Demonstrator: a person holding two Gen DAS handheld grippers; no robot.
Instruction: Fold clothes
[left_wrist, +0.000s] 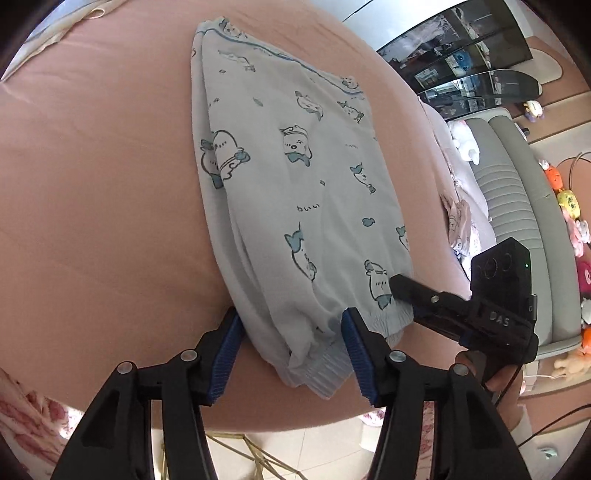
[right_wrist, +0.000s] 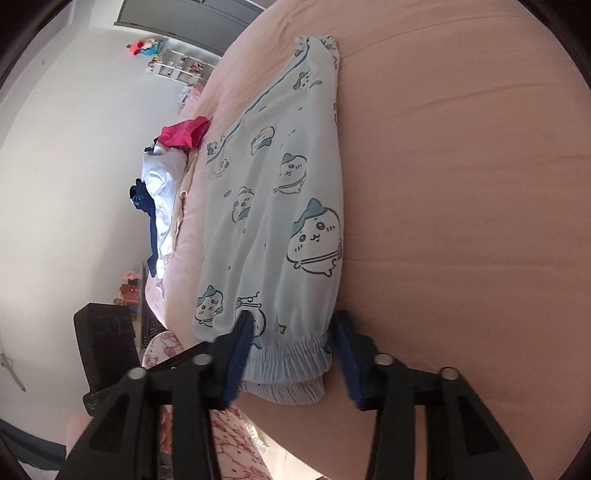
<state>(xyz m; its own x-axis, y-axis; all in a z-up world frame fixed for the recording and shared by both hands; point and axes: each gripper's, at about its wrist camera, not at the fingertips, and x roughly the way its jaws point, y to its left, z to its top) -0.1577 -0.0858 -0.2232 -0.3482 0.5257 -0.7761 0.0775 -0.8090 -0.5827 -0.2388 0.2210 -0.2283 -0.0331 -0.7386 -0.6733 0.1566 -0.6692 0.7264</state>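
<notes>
Light blue pyjama trousers (left_wrist: 291, 184) with cartoon animal prints lie folded lengthwise on a pink bed (left_wrist: 92, 184); they also show in the right wrist view (right_wrist: 280, 221). My left gripper (left_wrist: 291, 347) is open, its blue-padded fingers either side of the near elastic cuff end. My right gripper (right_wrist: 291, 354) is open, its jaws straddling the gathered cuff (right_wrist: 288, 354) at the same near end. The right gripper also shows in the left wrist view (left_wrist: 402, 286), a fingertip resting on the fabric's right edge.
A pile of red, white and navy clothes (right_wrist: 166, 177) lies at the bed's far side. A pink printed garment (left_wrist: 458, 225) lies beside the trousers. A grey sofa (left_wrist: 509, 192) with plush toys and a dark shelf (left_wrist: 461, 55) stand beyond the bed.
</notes>
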